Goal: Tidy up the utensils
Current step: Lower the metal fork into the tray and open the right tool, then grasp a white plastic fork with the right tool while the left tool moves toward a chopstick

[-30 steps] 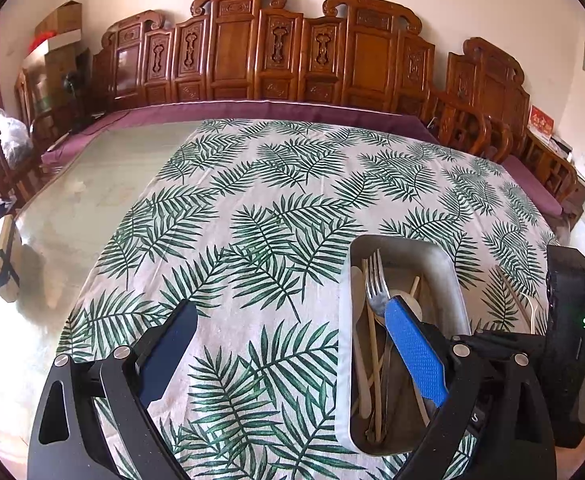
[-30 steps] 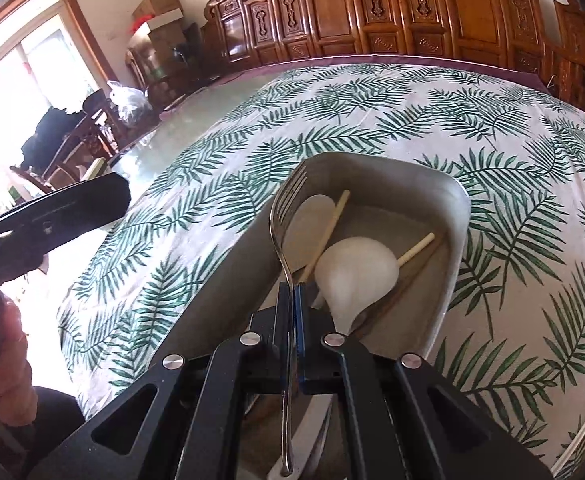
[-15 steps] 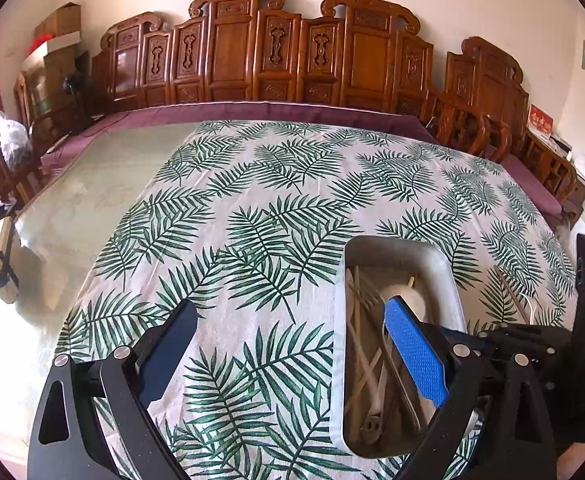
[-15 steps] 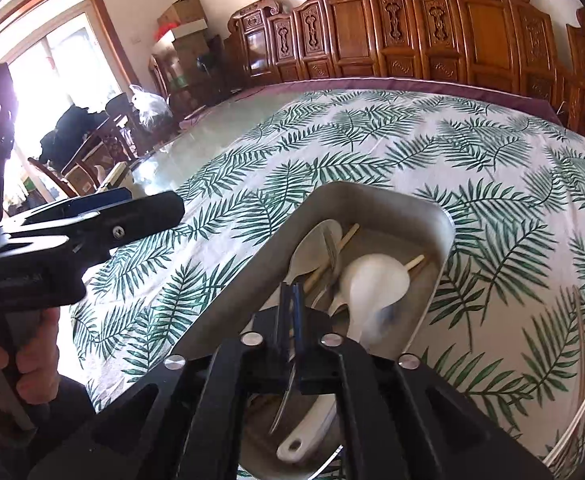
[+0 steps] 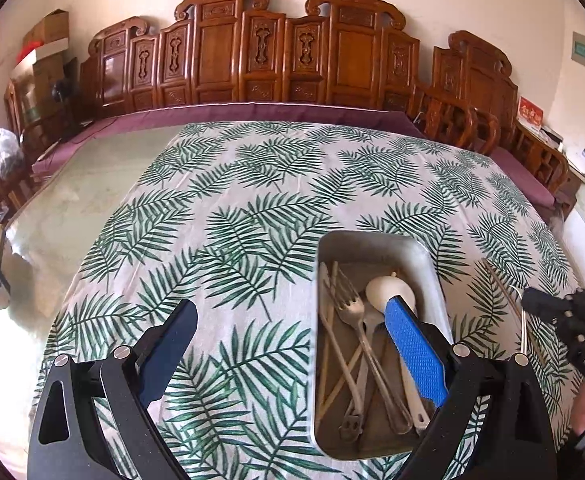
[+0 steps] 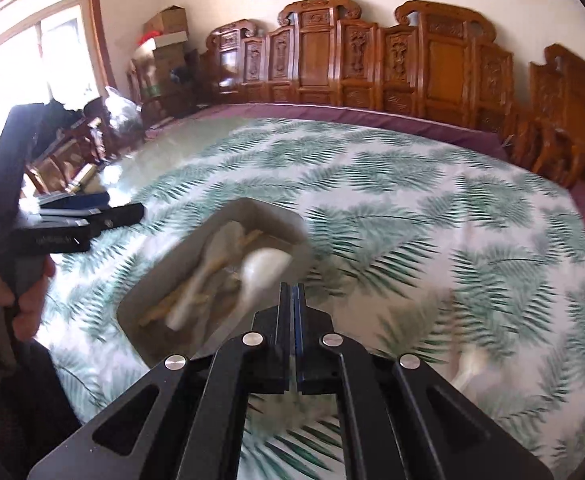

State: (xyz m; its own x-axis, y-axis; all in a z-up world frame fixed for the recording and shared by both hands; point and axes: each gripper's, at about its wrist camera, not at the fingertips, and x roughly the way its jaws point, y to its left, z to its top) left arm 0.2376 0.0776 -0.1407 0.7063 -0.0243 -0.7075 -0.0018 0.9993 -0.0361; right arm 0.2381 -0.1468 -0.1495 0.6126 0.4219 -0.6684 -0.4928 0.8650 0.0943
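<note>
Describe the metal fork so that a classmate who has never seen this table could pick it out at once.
Start at the palm-leaf tablecloth and find the grey metal tray on it. Among the utensils lying inside, the fork points its tines toward the tray's far end. It alone has tines; beside it lie pale chopsticks and a white spoon.

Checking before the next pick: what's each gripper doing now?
Left gripper: open, holding nothing.
Right gripper: shut, nothing visible between its pads.
</note>
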